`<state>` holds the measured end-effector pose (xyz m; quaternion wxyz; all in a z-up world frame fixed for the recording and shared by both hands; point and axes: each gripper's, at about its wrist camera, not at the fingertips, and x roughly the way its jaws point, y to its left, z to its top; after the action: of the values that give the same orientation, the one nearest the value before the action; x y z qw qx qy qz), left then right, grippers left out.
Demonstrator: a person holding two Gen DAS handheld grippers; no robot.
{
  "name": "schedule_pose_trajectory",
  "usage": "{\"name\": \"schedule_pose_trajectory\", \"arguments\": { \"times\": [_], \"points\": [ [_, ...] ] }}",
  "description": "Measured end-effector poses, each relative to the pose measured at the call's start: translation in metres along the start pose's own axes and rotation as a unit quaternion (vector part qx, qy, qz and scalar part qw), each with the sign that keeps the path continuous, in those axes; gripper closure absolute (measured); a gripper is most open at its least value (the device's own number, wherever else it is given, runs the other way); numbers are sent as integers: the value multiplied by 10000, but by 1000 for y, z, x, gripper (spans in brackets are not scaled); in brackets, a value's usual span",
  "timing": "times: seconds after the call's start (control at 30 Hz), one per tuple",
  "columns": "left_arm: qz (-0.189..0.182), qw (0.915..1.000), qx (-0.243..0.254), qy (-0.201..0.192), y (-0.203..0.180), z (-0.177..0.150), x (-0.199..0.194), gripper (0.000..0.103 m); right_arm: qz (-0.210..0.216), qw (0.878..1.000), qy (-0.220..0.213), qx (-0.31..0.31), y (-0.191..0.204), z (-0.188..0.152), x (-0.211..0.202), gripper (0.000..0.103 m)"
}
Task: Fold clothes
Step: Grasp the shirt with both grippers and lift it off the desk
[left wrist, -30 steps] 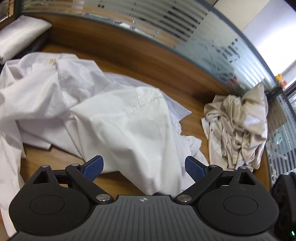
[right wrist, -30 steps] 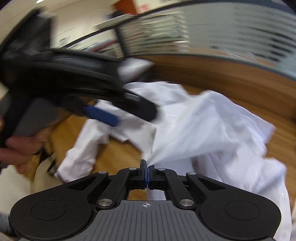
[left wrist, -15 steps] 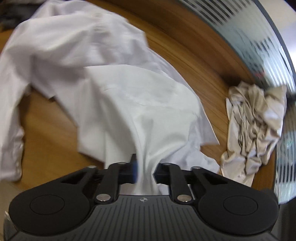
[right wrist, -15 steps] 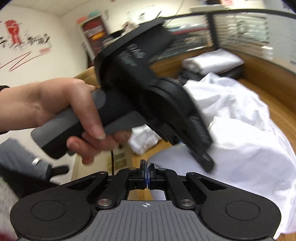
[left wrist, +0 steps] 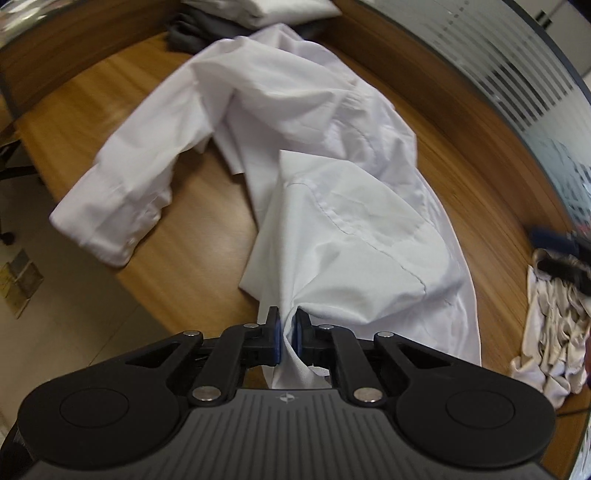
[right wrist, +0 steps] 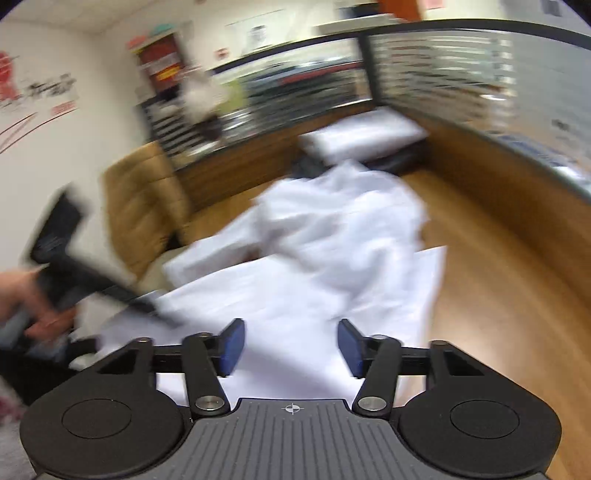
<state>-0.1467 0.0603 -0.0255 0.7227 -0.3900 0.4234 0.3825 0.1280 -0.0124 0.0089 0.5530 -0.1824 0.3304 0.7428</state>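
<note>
A white shirt [left wrist: 332, 147] lies crumpled across the wooden table [left wrist: 110, 92], one cuffed sleeve [left wrist: 110, 221] stretched toward the near edge. My left gripper [left wrist: 286, 332] is shut on a bunched edge of the shirt, and the cloth runs taut from its pads. In the right wrist view the shirt [right wrist: 332, 240] spreads ahead. There my right gripper [right wrist: 291, 345] has its jaws opening, blue pads apart, with the cloth lying beyond the gap and nothing pinched. A hand holding the left gripper [right wrist: 92, 284] shows blurred at the left.
A crumpled beige garment [left wrist: 554, 332] lies at the table's right end. A folded white stack [right wrist: 362, 136] and a grey garment [left wrist: 195, 33] sit at the far end. A frosted glass partition [right wrist: 480, 85] bounds the table. A tan chair [right wrist: 140, 199] stands beside it.
My left gripper closed on the shirt's edge and drew it toward the near side of the table. My right gripper, shut on the shirt before, has let go and spread its jaws.
</note>
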Motion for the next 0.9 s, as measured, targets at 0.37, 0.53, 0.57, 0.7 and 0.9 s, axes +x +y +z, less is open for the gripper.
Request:
{"name": "schedule_pose_trajectory", "arguments": {
  "times": [0.37,0.53,0.57,0.7,0.9],
  "points": [
    [58,9989,-469,-16,3,-14,-4,88,-507,9979,391,33,-61,41,129,28],
    [-22,9986,-527,34,-2,-17,-1,86,-444,9968,664,-69,-69,56,189,28],
    [-72,9987,-504,41,-2,-18,-1,85,-451,9963,730,-92,-70,58,198,27],
    [-345,9979,-537,92,-5,-23,3,71,-436,9949,900,-154,-74,61,220,23],
    [-416,9977,-540,57,-9,-25,12,63,-348,9930,1074,336,-92,60,240,20]
  ]
}}
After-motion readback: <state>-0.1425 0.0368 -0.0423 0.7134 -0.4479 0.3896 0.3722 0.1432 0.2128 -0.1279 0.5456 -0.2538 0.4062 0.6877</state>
